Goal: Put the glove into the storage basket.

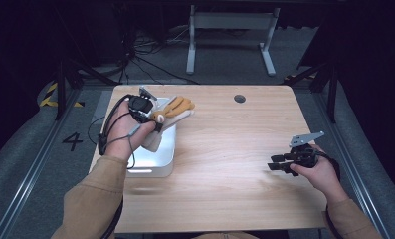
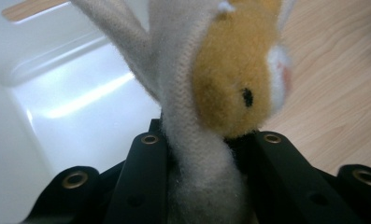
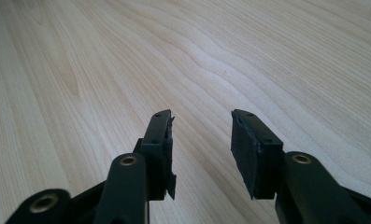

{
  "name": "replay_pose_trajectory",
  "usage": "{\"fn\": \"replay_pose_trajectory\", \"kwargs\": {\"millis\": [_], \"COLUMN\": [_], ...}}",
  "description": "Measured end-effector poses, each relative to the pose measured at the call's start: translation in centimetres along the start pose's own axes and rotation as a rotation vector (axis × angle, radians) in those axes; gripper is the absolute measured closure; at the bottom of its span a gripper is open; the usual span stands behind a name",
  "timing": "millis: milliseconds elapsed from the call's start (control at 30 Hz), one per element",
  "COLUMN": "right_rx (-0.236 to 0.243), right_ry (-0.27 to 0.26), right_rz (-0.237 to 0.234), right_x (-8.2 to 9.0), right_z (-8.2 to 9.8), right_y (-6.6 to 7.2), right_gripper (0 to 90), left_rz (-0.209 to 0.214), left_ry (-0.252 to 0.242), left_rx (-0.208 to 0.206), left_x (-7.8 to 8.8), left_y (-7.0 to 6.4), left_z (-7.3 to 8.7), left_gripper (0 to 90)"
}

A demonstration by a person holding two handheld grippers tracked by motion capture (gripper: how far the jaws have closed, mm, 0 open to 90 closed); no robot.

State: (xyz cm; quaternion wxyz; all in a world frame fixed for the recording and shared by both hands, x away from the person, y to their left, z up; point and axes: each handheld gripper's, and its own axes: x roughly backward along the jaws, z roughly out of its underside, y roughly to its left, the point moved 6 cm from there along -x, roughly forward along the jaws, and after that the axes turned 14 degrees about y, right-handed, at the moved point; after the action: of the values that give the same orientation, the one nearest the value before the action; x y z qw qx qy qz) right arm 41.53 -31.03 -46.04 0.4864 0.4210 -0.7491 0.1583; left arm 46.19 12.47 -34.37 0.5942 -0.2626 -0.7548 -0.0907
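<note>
My left tool [image 1: 152,119] is clamped on the toy [image 1: 172,113], carrying it above the bin [image 1: 162,159]. My right tool [image 1: 277,163], jaws apart, idles over the table [image 1: 225,149], clear.

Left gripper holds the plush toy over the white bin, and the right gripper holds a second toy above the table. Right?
Not quite. The left gripper does hold the plush toy at the white bin, but the right gripper holds nothing: the right gripper view shows bare table between its open jaws.

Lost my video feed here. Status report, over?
Left gripper shut on plush toy, held over white bin. Right gripper open, empty, over bare table. Nothing obstructing.
</note>
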Motion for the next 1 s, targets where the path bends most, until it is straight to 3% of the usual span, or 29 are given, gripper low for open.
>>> {"fn": "replay_pose_trajectory", "kwargs": {"millis": [133,533,633,1000], "right_rx": [0.0,0.031,0.031,0.028], "right_ry": [-0.016,-0.013,-0.011,-0.005], "right_rz": [-0.005,-0.032,-0.034,-0.029], "right_x": [0.1,-0.8,-0.9,-1.0], "right_z": [-0.5,-2.1,-2.3,-2.1], "right_y": [-0.1,0.1,0.1,0.1], "right_gripper": [58.5,57.5,57.4,57.2], "left_rz": [-0.013,-0.003,0.007,0.007], "left_ry": [-0.002,0.009,0.015,0.059], "left_rx": [0.063,0.151,0.188,0.236], "left_x": [0.1,-1.0,-1.9,-4.8], "left_y": [1.1,3.3,3.9,5.2], "left_z": [0.6,1.4,1.4,1.2], "left_gripper": [74.7,74.6,74.6,74.5]}}
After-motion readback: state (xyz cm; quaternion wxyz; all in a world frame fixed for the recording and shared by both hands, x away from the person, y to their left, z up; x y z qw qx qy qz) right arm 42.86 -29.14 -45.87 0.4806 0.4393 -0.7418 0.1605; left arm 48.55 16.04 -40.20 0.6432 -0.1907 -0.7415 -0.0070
